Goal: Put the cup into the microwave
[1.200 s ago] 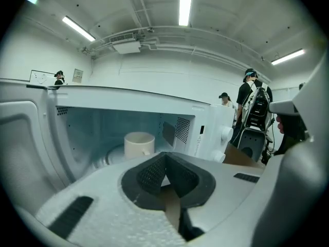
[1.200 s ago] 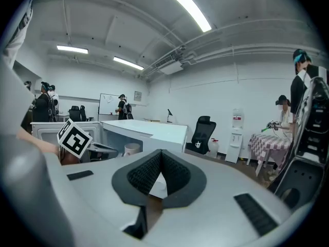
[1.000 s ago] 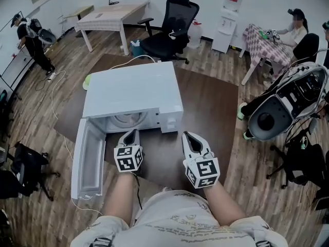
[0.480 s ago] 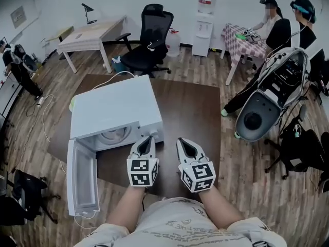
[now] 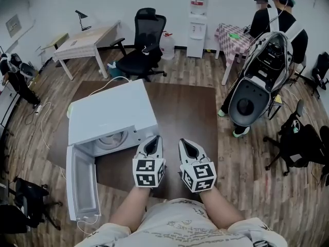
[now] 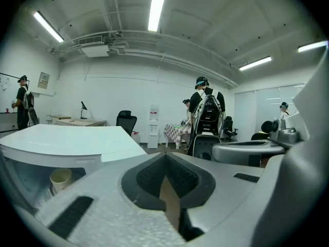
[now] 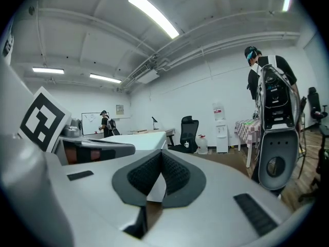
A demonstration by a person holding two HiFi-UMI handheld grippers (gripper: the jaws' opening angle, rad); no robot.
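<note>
Two closed grippers are held side by side above the dark brown table (image 5: 190, 107). The grey left gripper (image 5: 152, 144) has its fingers pressed together with nothing between them. The grey right gripper (image 5: 187, 147) is the same. The small cream cup (image 6: 60, 179) sits inside the white box microwave (image 5: 110, 112), left of the left fingertips. The microwave's door (image 5: 82, 176) hangs open, left of both grippers.

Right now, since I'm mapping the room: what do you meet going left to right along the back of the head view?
wooden desk → black office chair → water dispenser → checked table
</note>
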